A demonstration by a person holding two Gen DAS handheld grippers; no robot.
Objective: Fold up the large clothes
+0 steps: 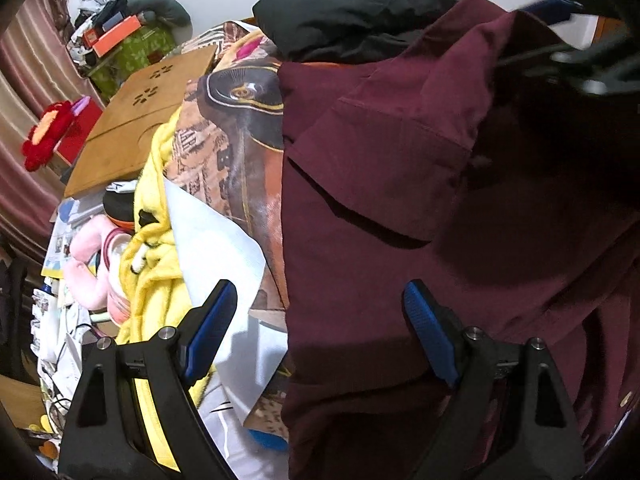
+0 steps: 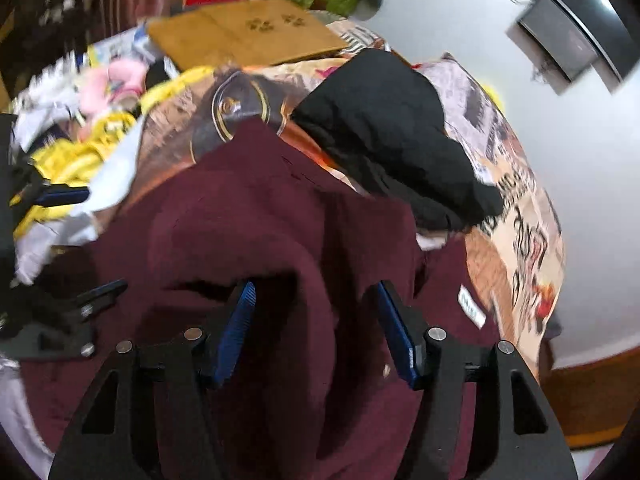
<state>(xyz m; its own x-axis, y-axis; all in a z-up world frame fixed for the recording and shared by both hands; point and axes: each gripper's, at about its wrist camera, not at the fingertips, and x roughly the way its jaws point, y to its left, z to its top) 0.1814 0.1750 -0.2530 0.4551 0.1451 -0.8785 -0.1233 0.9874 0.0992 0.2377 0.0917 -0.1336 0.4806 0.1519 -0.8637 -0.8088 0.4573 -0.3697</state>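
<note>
My left gripper (image 1: 320,332) has its fingers spread wide and holds nothing, just above the left edge of the maroon shirt (image 1: 400,200), which lies on the patterned bedcover (image 1: 232,152). My right gripper (image 2: 316,332) is also released, with a raised fold of the shirt between its fingers. Farther away lies a black garment (image 2: 384,128), and beyond it a wooden board (image 2: 248,36).

left gripper (image 1: 320,328) jaws apart, right gripper (image 2: 316,328) jaws apart

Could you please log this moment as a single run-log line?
left hand-held gripper: open, at maroon shirt edge | right hand-held gripper: open, above shirt | black garment: beyond
</note>
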